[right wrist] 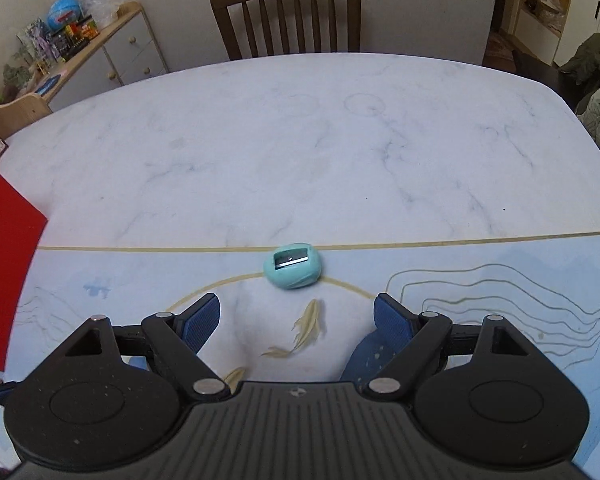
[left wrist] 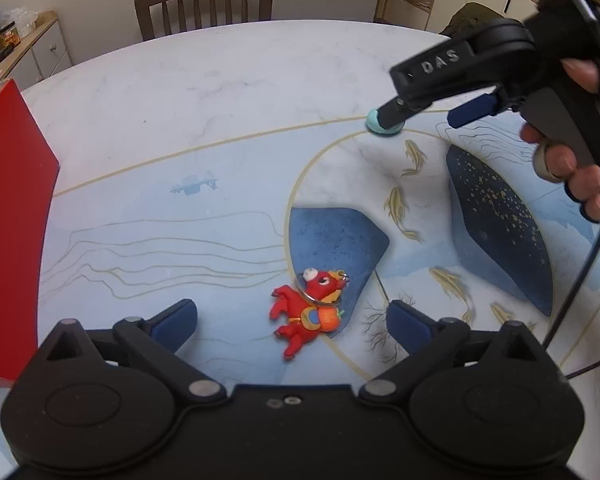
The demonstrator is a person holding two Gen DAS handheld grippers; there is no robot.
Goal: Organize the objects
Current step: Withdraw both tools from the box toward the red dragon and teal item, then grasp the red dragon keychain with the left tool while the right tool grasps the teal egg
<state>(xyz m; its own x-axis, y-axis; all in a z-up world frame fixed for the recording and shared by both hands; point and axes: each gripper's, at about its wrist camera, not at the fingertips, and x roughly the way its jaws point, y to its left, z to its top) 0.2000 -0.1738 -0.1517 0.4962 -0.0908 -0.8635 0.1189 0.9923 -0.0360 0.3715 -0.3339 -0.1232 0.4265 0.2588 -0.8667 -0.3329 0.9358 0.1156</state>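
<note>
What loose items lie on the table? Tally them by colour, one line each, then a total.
Red: 2, the horse keychain and the red box at the left edge
Teal: 1, the pencil sharpener
Total: 3

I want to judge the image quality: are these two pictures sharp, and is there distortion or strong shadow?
Left wrist view: the red horse keychain is sharp; the table edge bows from fisheye; the right gripper looks slightly soft. Right wrist view: the teal sharpener is sharp, light is even, shadows faint, corners dark.
</note>
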